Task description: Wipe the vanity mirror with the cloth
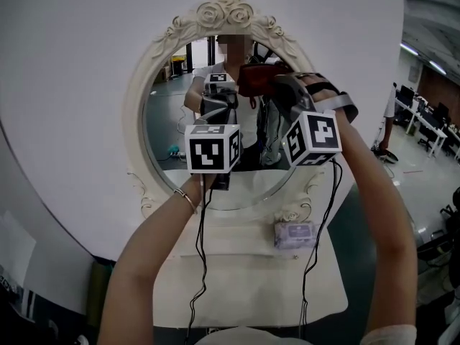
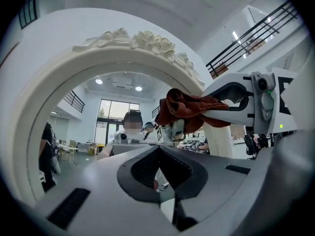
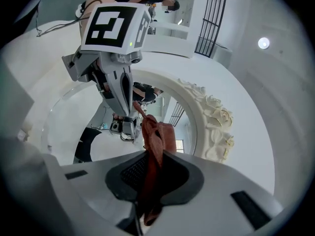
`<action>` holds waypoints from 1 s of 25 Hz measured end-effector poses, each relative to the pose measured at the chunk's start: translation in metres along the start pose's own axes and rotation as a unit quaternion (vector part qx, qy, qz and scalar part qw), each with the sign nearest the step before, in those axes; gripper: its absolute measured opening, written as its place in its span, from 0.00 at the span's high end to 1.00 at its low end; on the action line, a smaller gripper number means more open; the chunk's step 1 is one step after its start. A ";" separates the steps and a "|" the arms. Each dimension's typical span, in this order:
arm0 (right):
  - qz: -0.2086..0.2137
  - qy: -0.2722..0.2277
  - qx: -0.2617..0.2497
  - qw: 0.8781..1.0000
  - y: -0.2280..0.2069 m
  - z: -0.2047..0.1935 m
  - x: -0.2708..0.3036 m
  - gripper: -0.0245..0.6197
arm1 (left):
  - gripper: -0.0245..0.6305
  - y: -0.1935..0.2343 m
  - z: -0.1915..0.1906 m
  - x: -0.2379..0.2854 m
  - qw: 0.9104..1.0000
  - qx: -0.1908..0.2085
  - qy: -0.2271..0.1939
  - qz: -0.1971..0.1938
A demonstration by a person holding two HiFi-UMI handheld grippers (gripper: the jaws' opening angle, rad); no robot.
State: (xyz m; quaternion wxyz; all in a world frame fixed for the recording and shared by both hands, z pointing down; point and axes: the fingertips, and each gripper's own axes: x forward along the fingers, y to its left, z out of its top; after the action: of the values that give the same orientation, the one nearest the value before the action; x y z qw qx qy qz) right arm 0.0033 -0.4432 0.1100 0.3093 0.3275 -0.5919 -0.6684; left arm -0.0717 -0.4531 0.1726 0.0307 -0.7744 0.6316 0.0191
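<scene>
Left forearm and right forearm raised, gripper in each hand. Left gripper pressed together, nothing between, aimed at mirror. Right gripper just right of it, pinching red-brown cloth. Cloth bunched ahead of right jaws, near upper glass under rose-carved frame; contact unclear. Below grippers: white table, pale packet.

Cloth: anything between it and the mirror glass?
Nothing visible. The cloth, clamped in the right gripper, is up at the upper right of the mirror glass. The left gripper, shut and empty, sits beside it, not in front.
</scene>
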 end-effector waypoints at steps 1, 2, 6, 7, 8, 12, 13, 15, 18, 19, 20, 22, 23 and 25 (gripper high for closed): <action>0.003 0.000 0.001 1.000 0.004 -0.001 0.000 0.87 | 0.96 -0.001 -0.003 0.000 1.000 0.002 0.002 -0.001; 0.006 -0.001 0.002 1.000 0.007 -0.001 -0.001 0.87 | 0.96 -0.002 -0.006 0.000 1.000 0.005 0.005 -0.002; 0.016 0.001 0.005 1.000 0.024 -0.005 -0.004 0.87 | 0.96 -0.006 -0.017 -0.002 1.000 0.013 0.012 -0.006; 0.018 0.002 0.007 1.000 0.028 -0.006 -0.004 0.86 | 0.96 -0.006 -0.020 -0.002 1.000 0.012 0.013 -0.007; 0.021 0.002 0.010 1.000 0.032 -0.007 -0.005 0.87 | 0.96 -0.007 -0.023 -0.002 1.000 0.011 0.016 -0.007; 0.027 0.005 0.021 0.999 0.047 -0.010 -0.008 0.87 | 0.96 -0.009 -0.046 -0.004 0.999 0.002 0.032 -0.008; 0.029 0.006 0.023 0.999 0.051 -0.011 -0.008 0.87 | 0.96 -0.009 -0.053 -0.004 0.999 0.000 0.037 -0.008; 0.033 0.006 0.027 0.999 0.060 -0.011 -0.009 0.87 | 0.96 -0.010 -0.067 -0.004 0.999 -0.004 0.049 -0.008; 0.041 0.007 0.034 0.999 0.073 -0.012 -0.009 0.86 | 0.96 -0.011 -0.087 -0.005 0.998 -0.010 0.064 -0.007; 0.044 0.007 0.038 0.998 0.078 -0.012 -0.009 0.86 | 0.96 -0.011 -0.093 -0.005 0.998 -0.012 0.068 -0.007; 0.047 0.007 0.041 0.998 0.083 -0.013 -0.009 0.86 | 0.96 -0.012 -0.099 -0.005 0.997 -0.014 0.072 -0.007; 0.053 0.008 0.044 0.998 0.093 -0.013 -0.010 0.86 | 0.96 -0.013 -0.111 -0.005 0.997 -0.019 0.079 -0.007; 0.055 0.007 0.045 0.997 0.098 -0.013 -0.010 0.87 | 0.96 -0.013 -0.117 -0.006 0.996 -0.023 0.082 -0.007; 0.060 0.006 0.050 0.997 0.107 -0.014 -0.011 0.87 | 0.96 -0.013 -0.128 -0.006 0.996 -0.036 0.086 -0.006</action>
State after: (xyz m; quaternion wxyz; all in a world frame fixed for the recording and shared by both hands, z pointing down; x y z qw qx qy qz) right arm 0.0233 -0.4542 0.2164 0.3360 0.3105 -0.6412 -0.6161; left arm -0.0613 -0.4534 0.3015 -0.0519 -0.7776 0.6261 -0.0254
